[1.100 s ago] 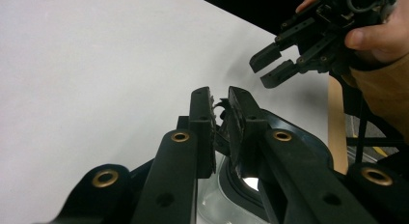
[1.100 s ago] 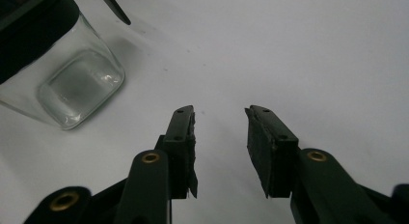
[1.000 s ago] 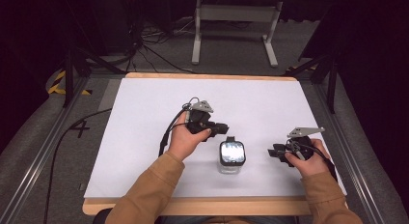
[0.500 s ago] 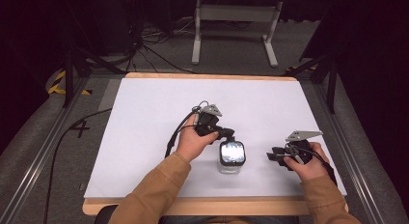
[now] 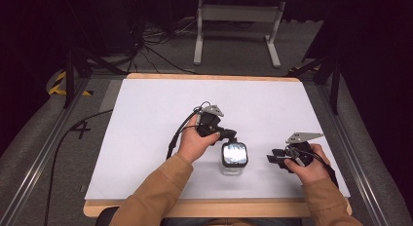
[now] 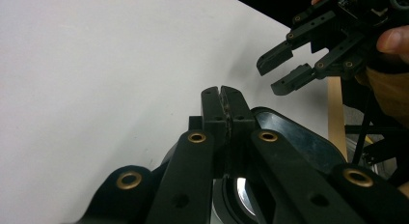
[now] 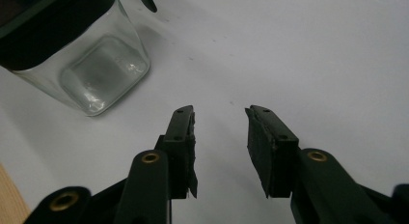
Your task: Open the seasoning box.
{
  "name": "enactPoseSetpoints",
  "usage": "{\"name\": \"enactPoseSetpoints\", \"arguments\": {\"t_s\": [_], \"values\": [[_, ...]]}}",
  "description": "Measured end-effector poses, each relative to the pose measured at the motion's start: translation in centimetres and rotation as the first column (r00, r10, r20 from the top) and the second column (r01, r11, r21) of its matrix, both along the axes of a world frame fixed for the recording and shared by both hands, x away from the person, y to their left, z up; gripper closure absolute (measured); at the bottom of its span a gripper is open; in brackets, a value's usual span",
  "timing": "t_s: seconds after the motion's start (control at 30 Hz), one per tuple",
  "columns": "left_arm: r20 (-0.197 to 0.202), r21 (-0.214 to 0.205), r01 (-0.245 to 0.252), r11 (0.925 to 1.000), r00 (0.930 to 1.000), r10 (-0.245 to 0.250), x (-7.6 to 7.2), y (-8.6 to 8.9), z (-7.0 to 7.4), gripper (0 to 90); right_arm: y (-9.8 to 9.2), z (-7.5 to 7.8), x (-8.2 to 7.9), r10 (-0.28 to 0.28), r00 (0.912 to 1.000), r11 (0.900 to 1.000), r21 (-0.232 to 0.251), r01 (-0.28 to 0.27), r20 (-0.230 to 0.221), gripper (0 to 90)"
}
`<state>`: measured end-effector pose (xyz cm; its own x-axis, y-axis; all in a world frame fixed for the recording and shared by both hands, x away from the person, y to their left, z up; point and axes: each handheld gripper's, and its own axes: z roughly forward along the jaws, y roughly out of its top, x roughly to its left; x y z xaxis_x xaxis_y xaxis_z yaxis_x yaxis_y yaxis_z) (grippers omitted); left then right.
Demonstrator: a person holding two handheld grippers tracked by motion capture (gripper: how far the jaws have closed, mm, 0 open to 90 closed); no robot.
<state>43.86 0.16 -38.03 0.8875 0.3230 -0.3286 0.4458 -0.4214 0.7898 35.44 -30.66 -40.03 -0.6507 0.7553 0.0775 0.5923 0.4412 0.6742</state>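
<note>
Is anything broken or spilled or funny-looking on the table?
Nothing stands out. The glass jar stands upright on the white table with its black lid on, and no spill shows around it. The left gripper is shut just above the lid; the right gripper waits open beside the jar.

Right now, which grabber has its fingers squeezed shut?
The left gripper, by the glass jar: its fingers press together. The right gripper shows a gap.

A glass jar [image 5: 234,159] is standing as the sole obstacle between the left claw [image 5: 233,136] and right claw [image 5: 271,158], with open white surface [image 5: 146,119] lying around it.
</note>
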Motion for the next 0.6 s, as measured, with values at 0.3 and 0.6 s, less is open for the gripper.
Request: {"name": "enactPoseSetpoints", "arguments": {"t_s": [0.3, 0.6], "values": [[-0.011, 0.003, 0.004, 1.0000, 0.9999, -0.004, 0.1, 0.1, 0.0, 89.9, 1.0, 0.8, -0.5, 0.070, 0.9972, 0.9970, 0.036, -0.068, -0.028, 73.7], [-0.014, -0.013, -0.002, 0.9999, 0.9999, 0.002, 0.2, 0.1, -0.2, 89.9, 2.3, 1.7, -1.4, 0.144, 0.9883, 0.9896, 0.015, -0.143, -0.051, 88.5]]}}
